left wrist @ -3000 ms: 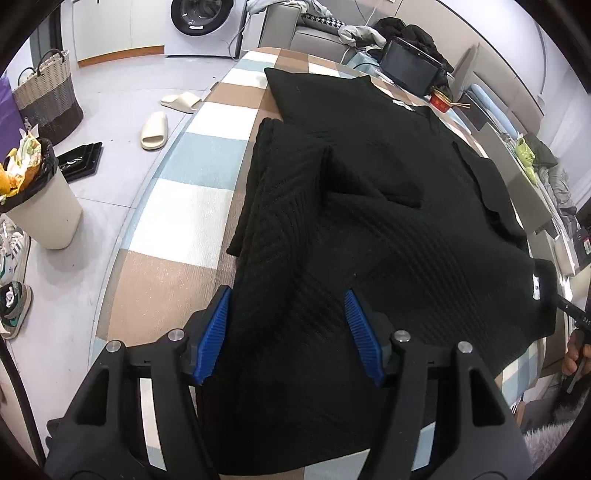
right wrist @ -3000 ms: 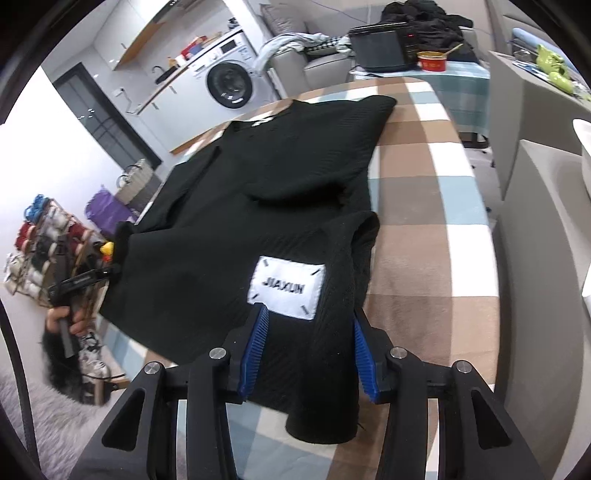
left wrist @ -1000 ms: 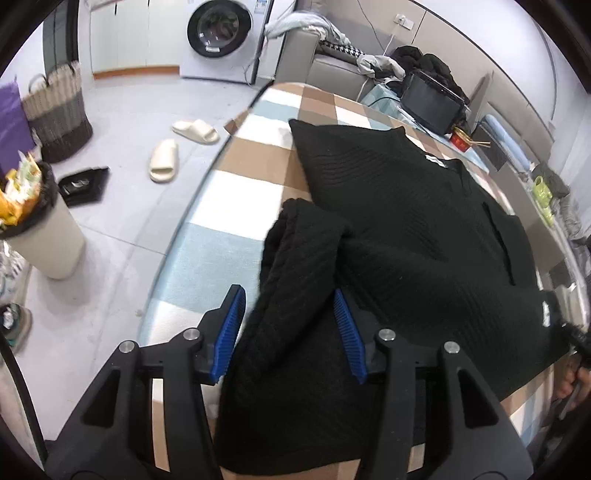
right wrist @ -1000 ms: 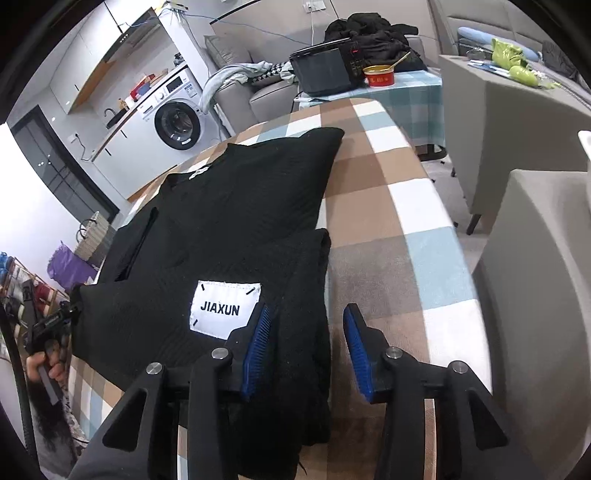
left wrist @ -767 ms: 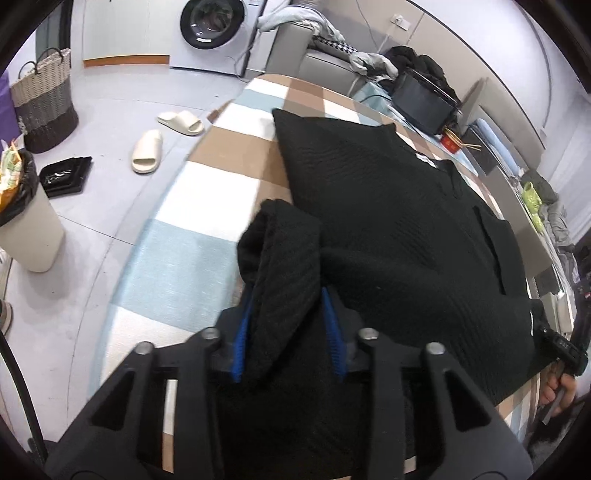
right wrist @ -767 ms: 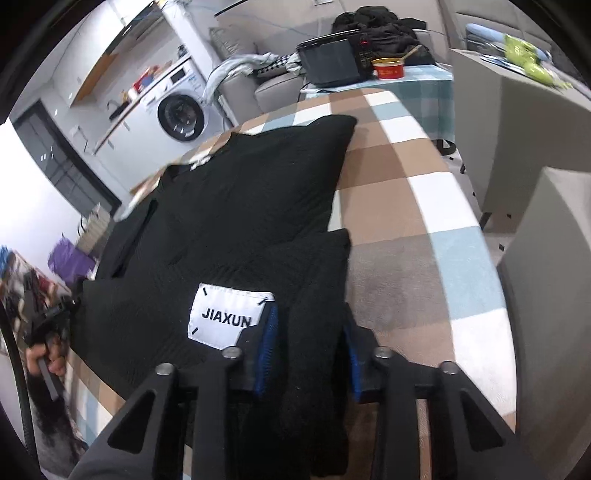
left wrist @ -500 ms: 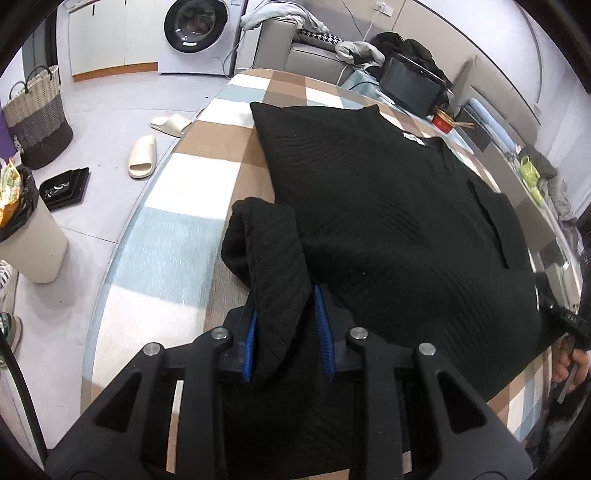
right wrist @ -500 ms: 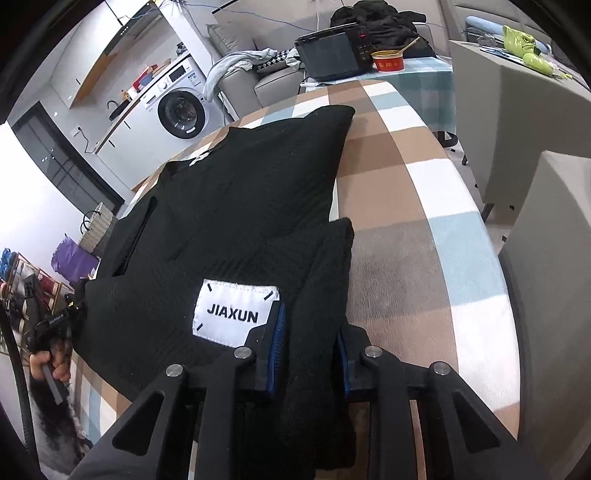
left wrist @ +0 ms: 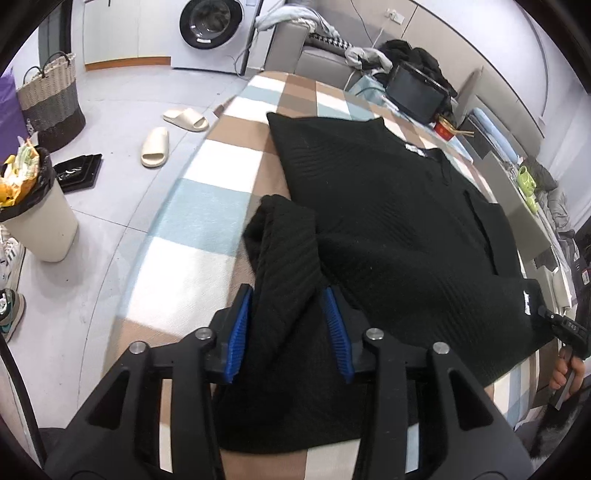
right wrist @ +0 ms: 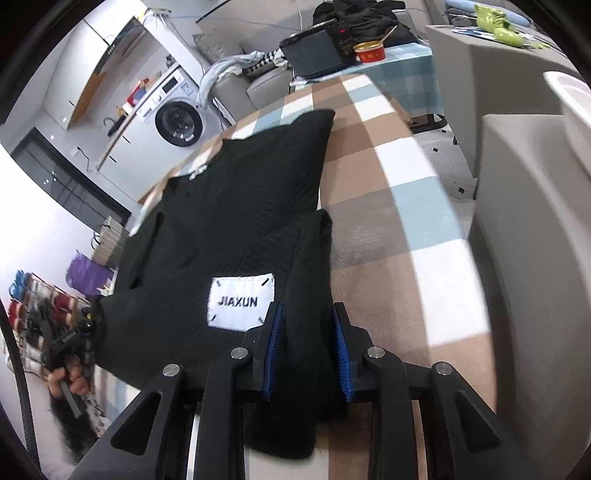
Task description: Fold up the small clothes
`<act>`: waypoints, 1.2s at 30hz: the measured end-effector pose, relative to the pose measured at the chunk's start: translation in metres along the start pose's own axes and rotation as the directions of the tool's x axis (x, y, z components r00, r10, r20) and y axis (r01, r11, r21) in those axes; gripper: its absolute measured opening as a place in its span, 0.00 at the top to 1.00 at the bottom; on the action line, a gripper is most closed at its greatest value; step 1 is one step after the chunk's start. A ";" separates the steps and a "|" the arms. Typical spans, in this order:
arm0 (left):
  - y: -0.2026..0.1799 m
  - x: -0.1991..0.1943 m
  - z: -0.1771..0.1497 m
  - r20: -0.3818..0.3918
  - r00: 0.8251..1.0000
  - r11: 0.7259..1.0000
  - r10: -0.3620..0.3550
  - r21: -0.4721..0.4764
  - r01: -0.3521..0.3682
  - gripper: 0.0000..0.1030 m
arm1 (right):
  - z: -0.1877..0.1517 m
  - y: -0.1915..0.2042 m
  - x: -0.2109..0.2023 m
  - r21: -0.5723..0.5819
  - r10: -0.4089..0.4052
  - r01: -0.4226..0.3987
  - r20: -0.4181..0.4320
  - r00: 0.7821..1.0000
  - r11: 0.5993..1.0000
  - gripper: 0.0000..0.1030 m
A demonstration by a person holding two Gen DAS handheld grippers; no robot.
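two grippers work one black sweater [left wrist: 399, 221] that lies flat on a checked cloth [left wrist: 207, 229] over the table. in the left wrist view, the left gripper [left wrist: 290, 328] has a bunched sleeve [left wrist: 284, 251] between its blue pads [left wrist: 238, 328]. its jaws have just been opening after a tighter squeeze, and the knit still fills the gap and touches both pads, so it is pinching the sleeve, loosely. the sleeve rises from the jaws toward 12 o'clock and ends in a rounded fold just beside the sweater's body, which spreads away toward 1 and 2 o'clock.

in the right wrist view, the right gripper [right wrist: 306, 350] grips the other folded edge [right wrist: 310, 280] of the sweater. its jaws have also just eased apart a little, yet the dark fabric sits packed between the pads [right wrist: 341, 354], so it is pinching that edge. a white label [right wrist: 242, 301] reading jiaxun lies on the sweater at 10 o'clock from the jaws, just beside the left finger. bare checked cloth runs off toward 1 and 3 o'clock.

a hand [right wrist: 68, 376] holding the far gripper shows at 9 o'clock, low. a washing machine [left wrist: 210, 33] stands at 11 o'clock in the left view, with slippers [left wrist: 166, 136] and a bin [left wrist: 37, 218] on the floor toward 9 and 10 o'clock.
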State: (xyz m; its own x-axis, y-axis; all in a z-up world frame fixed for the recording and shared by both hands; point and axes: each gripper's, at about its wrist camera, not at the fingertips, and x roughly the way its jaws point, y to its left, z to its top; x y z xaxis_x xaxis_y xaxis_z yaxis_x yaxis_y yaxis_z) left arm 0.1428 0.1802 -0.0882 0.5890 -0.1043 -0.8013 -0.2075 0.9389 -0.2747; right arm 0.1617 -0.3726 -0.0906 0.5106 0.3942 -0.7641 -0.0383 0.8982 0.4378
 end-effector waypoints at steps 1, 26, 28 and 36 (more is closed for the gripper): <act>0.003 -0.007 -0.003 0.004 1.000 1.000 -0.001 -0.006 0.001 0.59 | -0.002 -0.001 -0.006 0.006 0.009 -0.009 0.002 1.000 1.000 0.71; 0.012 -0.025 -0.050 -0.065 0.997 0.999 0.033 0.000 -0.033 0.58 | -0.023 0.012 -0.011 -0.055 0.073 -0.075 -0.038 0.997 0.996 0.89; 0.014 -0.025 -0.048 -0.060 0.997 0.999 0.041 0.001 -0.041 0.58 | -0.024 0.012 -0.011 -0.048 0.075 -0.077 -0.047 0.996 0.996 0.83; 0.019 -0.013 -0.035 -0.049 0.998 0.999 0.045 -0.007 -0.045 0.55 | -0.025 0.013 -0.011 -0.036 0.116 -0.117 -0.050 0.992 0.992 0.74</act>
State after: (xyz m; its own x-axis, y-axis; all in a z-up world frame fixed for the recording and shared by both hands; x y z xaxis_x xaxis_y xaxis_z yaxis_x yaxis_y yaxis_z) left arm 0.1038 0.1875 -0.1018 0.5404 -0.0781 -0.8378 -0.2389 0.9404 -0.2418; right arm 0.1344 -0.3608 -0.0883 0.4591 0.5046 -0.7311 -0.1287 0.8521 0.5073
